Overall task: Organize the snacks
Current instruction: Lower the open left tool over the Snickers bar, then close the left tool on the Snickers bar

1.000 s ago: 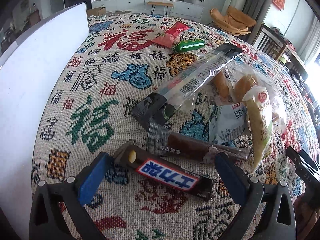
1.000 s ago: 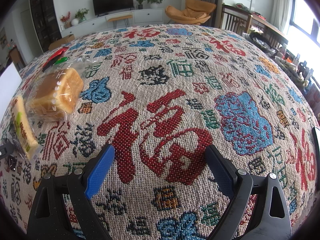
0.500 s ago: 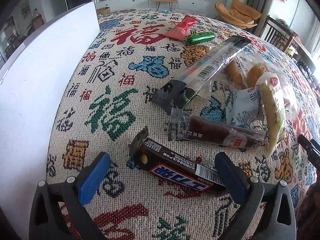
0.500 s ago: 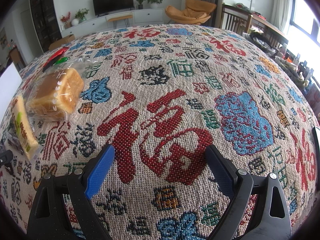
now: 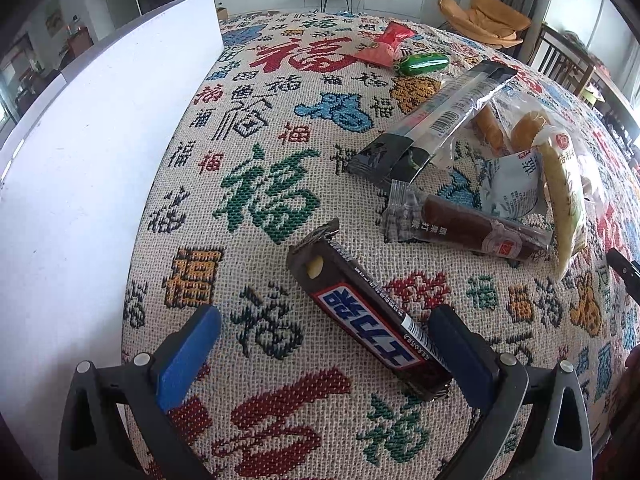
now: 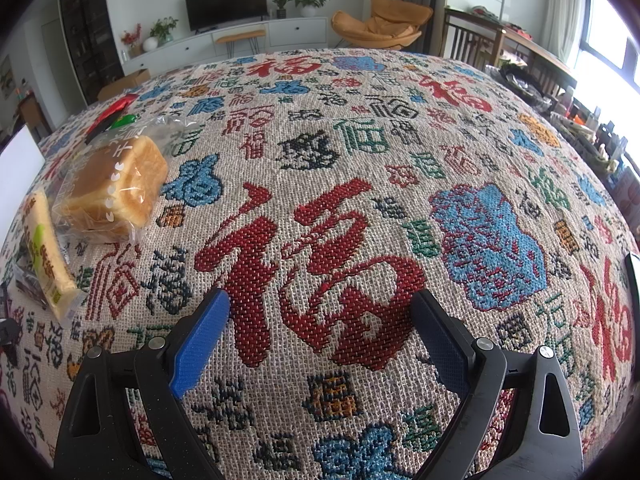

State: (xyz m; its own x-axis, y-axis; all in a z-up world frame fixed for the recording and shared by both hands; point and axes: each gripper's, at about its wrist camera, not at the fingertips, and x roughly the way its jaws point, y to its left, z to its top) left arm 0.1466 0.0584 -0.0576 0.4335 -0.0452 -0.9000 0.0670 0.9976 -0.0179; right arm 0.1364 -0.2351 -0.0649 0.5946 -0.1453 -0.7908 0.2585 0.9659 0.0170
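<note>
A dark Snickers bar [image 5: 368,312] lies diagonally on the patterned tablecloth, its near end touching the right finger of my open left gripper [image 5: 324,328]. Beyond it lie a brown wrapped bar [image 5: 476,228], a long black-and-clear packet [image 5: 440,116], a pale blue-white packet [image 5: 512,188], a yellow-green sandwich pack [image 5: 568,200], a green candy [image 5: 420,65] and a red wrapper [image 5: 384,46]. My right gripper [image 6: 320,328] is open and empty over bare cloth. Bagged bread [image 6: 116,188] and the sandwich pack [image 6: 44,256] lie at its far left.
A white board [image 5: 92,152] stands along the table's left side. The table edge curves away at the right, with chairs and furniture beyond. The other gripper's black tip [image 5: 624,276] shows at the right edge of the left wrist view.
My left gripper has swung left, toward the white board. The Snickers bar now sits at its right finger instead of across the jaws. The right gripper has not moved.
</note>
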